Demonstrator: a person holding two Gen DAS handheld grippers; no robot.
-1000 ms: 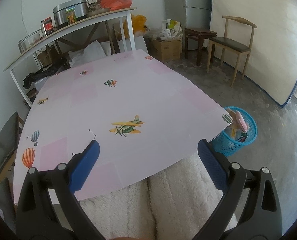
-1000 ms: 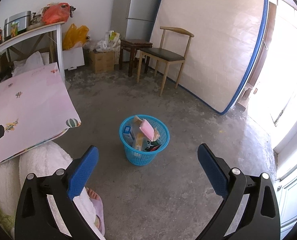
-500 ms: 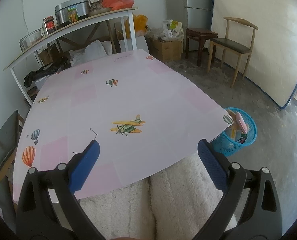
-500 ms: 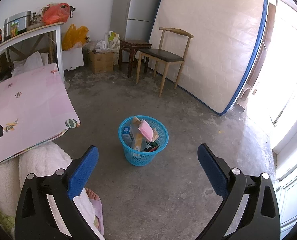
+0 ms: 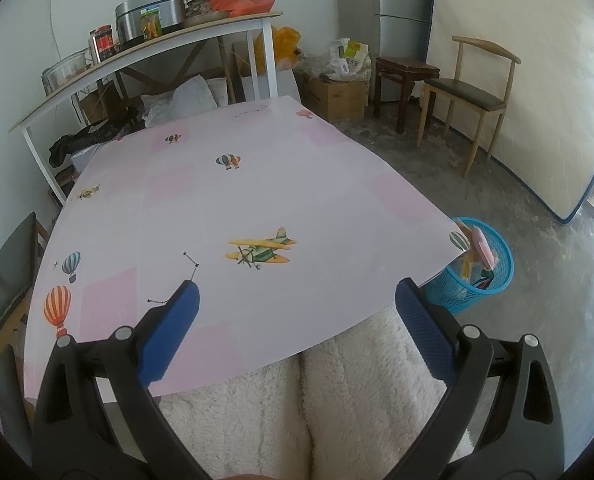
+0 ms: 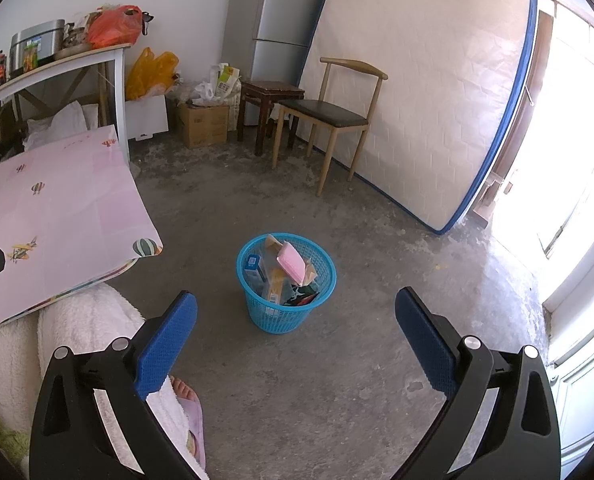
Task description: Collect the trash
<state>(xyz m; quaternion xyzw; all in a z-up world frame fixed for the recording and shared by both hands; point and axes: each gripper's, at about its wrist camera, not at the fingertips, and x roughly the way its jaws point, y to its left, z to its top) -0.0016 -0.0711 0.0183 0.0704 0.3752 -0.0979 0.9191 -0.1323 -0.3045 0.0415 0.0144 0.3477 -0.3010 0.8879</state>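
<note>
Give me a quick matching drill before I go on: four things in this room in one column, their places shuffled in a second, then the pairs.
Things
1. blue plastic mesh basket
2. orange plastic bag
3. wooden chair with dark seat
4. brown cardboard box

Places
A. on the white shelf top
B. on the floor near the pink table's corner, trash inside
C. in front of the leaning mattress
D. on the floor by the fridge, bags on top

Pairs: 1-B, 2-A, 3-C, 4-D
</note>
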